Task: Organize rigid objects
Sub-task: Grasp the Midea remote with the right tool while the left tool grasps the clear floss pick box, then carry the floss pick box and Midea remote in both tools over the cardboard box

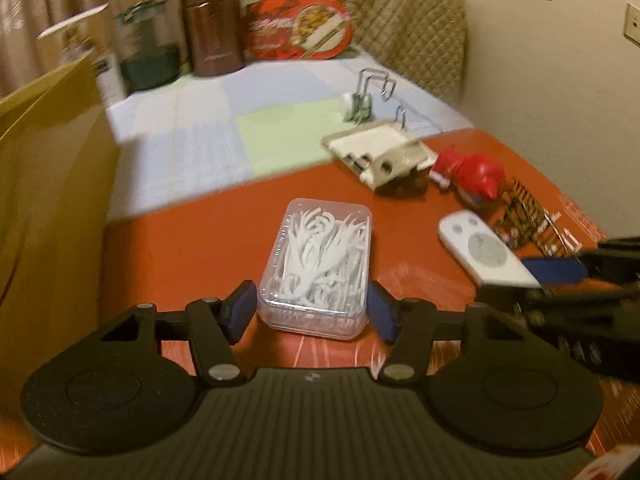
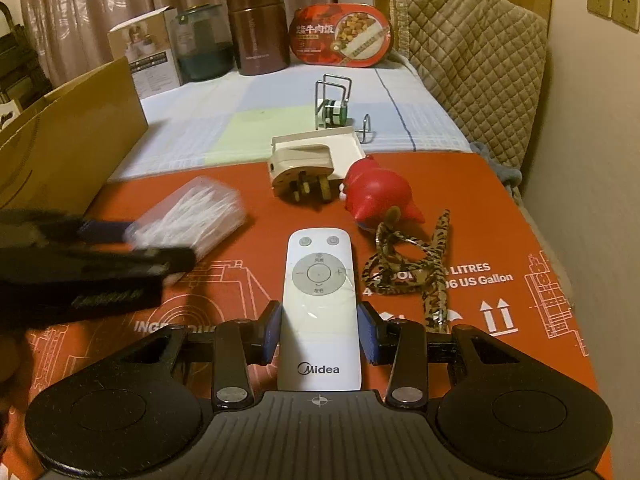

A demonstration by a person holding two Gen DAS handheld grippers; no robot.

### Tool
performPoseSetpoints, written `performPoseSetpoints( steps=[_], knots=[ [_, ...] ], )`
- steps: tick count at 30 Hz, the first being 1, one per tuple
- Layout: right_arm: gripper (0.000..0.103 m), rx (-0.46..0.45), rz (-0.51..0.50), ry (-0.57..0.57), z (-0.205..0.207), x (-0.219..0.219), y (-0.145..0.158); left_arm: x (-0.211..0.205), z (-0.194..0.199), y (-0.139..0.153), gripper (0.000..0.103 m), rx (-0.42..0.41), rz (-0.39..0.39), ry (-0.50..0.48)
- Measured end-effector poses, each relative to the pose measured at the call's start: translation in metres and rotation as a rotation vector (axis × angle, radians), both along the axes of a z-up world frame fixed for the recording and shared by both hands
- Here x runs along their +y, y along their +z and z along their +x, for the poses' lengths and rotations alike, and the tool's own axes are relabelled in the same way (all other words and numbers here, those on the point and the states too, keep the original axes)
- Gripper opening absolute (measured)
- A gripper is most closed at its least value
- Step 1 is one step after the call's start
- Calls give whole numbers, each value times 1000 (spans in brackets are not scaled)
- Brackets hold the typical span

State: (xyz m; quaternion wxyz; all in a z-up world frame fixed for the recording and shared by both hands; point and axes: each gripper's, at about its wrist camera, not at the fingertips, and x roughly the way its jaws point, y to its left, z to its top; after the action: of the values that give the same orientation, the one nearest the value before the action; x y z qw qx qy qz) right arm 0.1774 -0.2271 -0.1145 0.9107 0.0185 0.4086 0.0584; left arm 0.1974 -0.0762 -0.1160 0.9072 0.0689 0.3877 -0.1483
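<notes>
On the red mat (image 2: pixel 500 208), nearest: right gripper (image 2: pixel 320 330) w/ blue pads either side of white Midea remote (image 2: pixel 318 280), slim gaps showing, not clamped. Left gripper (image 1: pixel 312 310) spread wide round near end of clear floss-pick box (image 1: pixel 316 260), pads apart from its walls. Beyond: leopard lanyard (image 2: pixel 432 256), red toy (image 2: pixel 380 194), white plug adapter (image 2: pixel 308 170). Further, on pastel cloth (image 2: pixel 248 120): wire rack (image 2: pixel 334 100). At back: brown flask (image 2: pixel 258 28), red food tray (image 2: pixel 342 36).
</notes>
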Motion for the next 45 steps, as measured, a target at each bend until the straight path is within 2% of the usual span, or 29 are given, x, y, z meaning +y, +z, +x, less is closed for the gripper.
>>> performPoseSetpoints(
  steps=[6, 8, 22, 27, 29, 32, 39, 45],
  knots=[
    [38, 0, 5, 60, -7, 14, -1, 20, -43, 2, 55, 1, 11, 24],
    [38, -7, -4, 71, -7, 19, -2, 24, -44, 1, 61, -2, 5, 32],
    [38, -42, -45, 81, 5, 26, -9, 18, -20, -3, 61, -15, 4, -17],
    [38, -40, -53, 80, 6, 27, -9, 16, -16, -6, 60, -3, 3, -24],
    [38, -39, -54, 80, 6, 28, -9, 16, -15, -7, 53, 8, 0, -25],
    [38, -31, -51, 72, 6, 28, -9, 15, -18, -6, 52, 15, 1, -8],
    [38, -62, -27, 36, 1, 26, 5, 23, -32, 5, 52, 9, -23, 23],
    [38, -88, -8, 40, -8, 31, 18, 29, -48, 29, 52, -18, -33, 35]
  ],
)
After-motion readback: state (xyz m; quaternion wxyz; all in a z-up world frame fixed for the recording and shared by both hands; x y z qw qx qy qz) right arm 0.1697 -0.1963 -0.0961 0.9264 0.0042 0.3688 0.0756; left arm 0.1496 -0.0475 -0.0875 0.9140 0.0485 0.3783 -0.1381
